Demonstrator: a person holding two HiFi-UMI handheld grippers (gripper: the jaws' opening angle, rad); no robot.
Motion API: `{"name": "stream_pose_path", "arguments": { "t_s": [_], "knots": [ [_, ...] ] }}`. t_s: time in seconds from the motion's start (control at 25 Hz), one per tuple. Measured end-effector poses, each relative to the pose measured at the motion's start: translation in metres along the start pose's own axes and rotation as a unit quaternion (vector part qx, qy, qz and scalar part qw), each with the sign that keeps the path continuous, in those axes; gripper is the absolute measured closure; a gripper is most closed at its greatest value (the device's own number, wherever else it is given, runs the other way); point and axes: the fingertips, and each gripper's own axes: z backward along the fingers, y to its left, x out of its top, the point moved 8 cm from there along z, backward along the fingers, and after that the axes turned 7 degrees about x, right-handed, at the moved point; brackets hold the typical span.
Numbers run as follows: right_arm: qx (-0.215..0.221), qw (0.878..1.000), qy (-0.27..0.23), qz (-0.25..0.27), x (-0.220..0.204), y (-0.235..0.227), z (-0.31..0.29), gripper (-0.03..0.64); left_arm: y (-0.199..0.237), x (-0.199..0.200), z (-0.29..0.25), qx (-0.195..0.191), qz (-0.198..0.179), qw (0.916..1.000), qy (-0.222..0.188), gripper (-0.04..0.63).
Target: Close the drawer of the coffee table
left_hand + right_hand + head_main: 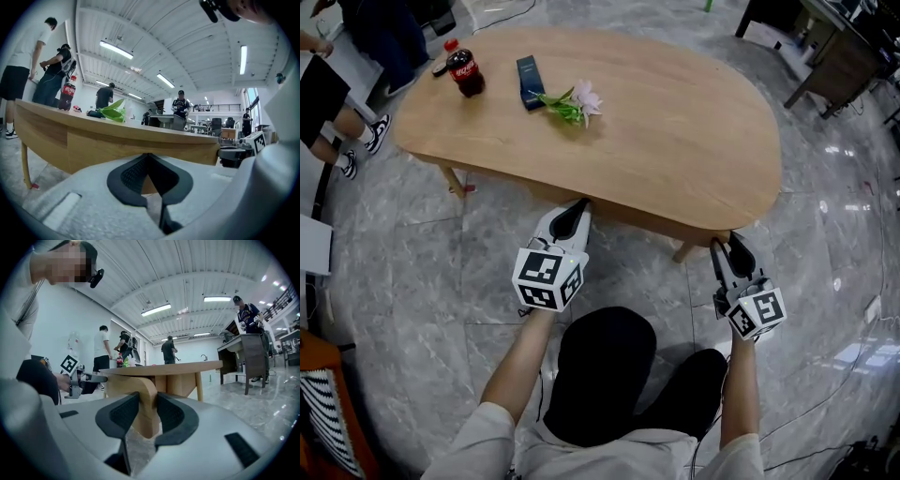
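While near the table's (675, 131) far edge, cola bottle (467, 70), box (530, 82), flower (572, 101).

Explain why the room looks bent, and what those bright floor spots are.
Head view: the wide lens bows the floor at the edges; the spots are ceiling lights mirrored in its polish. Left gripper view: round black border, bowed lamps, left gripper blurry up close. Right gripper view: same bowing; the mosaic patch was added afterwards; the wood piece in the right gripper looks sharp.
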Motion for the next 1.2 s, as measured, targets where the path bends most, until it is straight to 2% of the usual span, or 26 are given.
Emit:
{"name": "stream_pose_path", "arguments": {
  "t_s": [0.2, 0.56, 0.96, 1.2],
  "knots": [
    [-0.007, 1.0, 0.001, 0.004, 0.002, -0.006, -0.001, 0.488, 0.0, -0.003, -0.008, -0.015, 0.02, 0.9996, -0.012, 0.586],
    [-0.009, 1.0, 0.009, 0.002, 0.003, -0.015, -0.01, 0.488, 0.006, 0.0, -0.02, -0.038, -0.003, 0.9992, -0.014, 0.586],
    [-0.01, 1.0, 0.008, -0.001, 0.003, -0.021, -0.015, 0.485, 0.008, 0.001, -0.026, -0.035, 0.011, 0.9991, -0.022, 0.586],
    [-0.022, 1.0, -0.001, -0.017, 0.001, -0.017, -0.013, 0.485, 0.008, 0.001, -0.024, -0.045, 0.014, 0.9989, -0.007, 0.586]
  ]
}}
